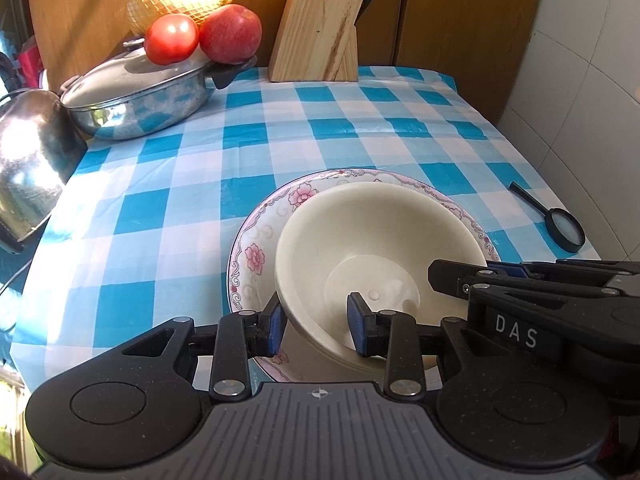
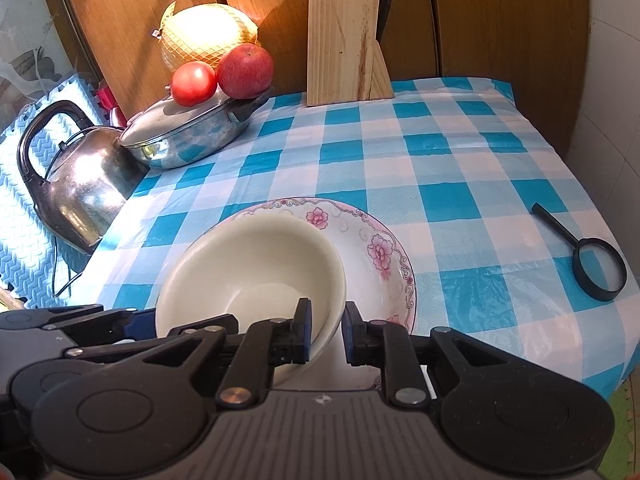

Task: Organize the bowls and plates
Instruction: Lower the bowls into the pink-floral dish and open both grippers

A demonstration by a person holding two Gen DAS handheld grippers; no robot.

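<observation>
Bowl (image 1: pixel 376 256), cream, tilted, sits in a floral plate (image 1: pixel 256 248) on the checked cloth. We see the left gripper (image 1: pixel 316 320) straddling its near rim, pads w/ slack, not pressing; right gripper (image 2: pixel 326 334) likewise astride the rim, narrow gap, no pinch.

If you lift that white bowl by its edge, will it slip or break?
The bowl looks smooth and glossy, so it may slip between the pads. It seems stiff and hard, so a drop could well chip it. It already leans on the plate, so it may rock when let go.
</observation>
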